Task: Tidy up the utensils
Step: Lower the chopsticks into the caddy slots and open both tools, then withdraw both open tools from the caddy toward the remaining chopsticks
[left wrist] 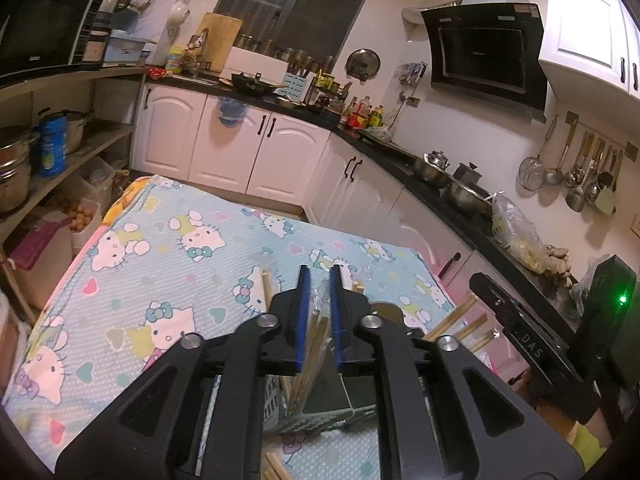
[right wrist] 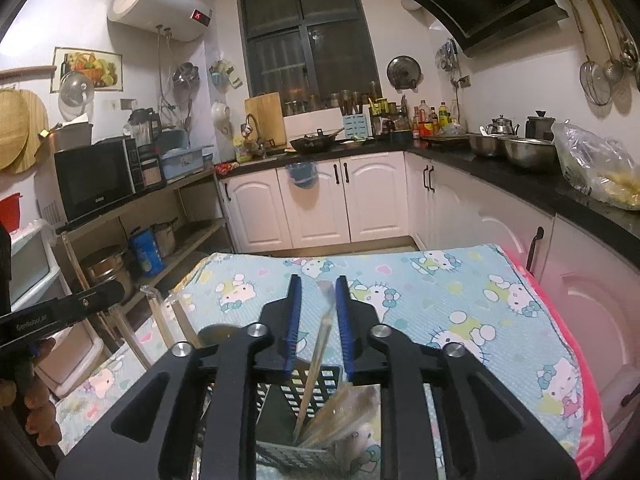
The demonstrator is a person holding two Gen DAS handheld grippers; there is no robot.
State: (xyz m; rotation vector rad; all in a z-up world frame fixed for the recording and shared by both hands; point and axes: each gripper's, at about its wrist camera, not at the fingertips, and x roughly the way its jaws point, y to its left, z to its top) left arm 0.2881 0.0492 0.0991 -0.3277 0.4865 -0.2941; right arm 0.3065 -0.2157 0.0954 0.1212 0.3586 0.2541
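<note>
My left gripper hangs over a grey slotted utensil holder on the cartoon-cat tablecloth. Wooden chopsticks in a clear wrapper stand between its blue pads with a little room on each side, their lower ends in the holder. More chopsticks stick out to the right, by the black body of the other gripper. My right gripper is open above the same holder. A single wrapped chopstick leans in the gap without touching the pads. Wrapped bundles lie in the holder.
White cabinets and a black counter with steel bowls and a plastic bag ring the table's far and right sides. Shelves with pots and a microwave stand left. A hand holds the other gripper.
</note>
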